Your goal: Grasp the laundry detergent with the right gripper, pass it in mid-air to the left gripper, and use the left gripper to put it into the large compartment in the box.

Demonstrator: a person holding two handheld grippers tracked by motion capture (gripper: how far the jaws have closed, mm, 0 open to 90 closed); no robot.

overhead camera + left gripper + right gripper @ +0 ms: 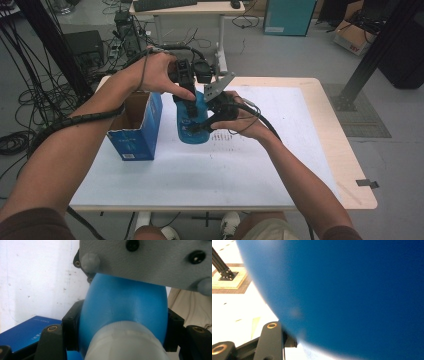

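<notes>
Holding a blue bottle point(194, 125) between both tools above the white surface point(250, 165) is the step judged to be in hand; it seems that the bottle has been brought out of, or is about to be put into, the open blue carton point(137, 131) that stands just to its left, though which of the two cannot be told.

The bottle is kept upright, clear of the surface, near the middle of the high view. In the left gripper view its blue shoulder and pale translucent cap point(125, 342) are seen pressed between the two black fingers point(71, 325), so the left gripper point(184, 97) is clamped on the upper part of the bottle. The right gripper point(212, 117) is closed on the bottle's side; in the right gripper view the blue wall lies tight against its one visible finger point(270, 340).

The left hand point(150, 75) is reached in from above the carton, wrist bent down, tool pointing downward. The right hand point(245, 120) is brought in from the side, tool lying roughly level.

For the next move, one grip would probably have to be loosened while the other carries the weight, and the bottle should be kept upright so that it does not slip.
</notes>
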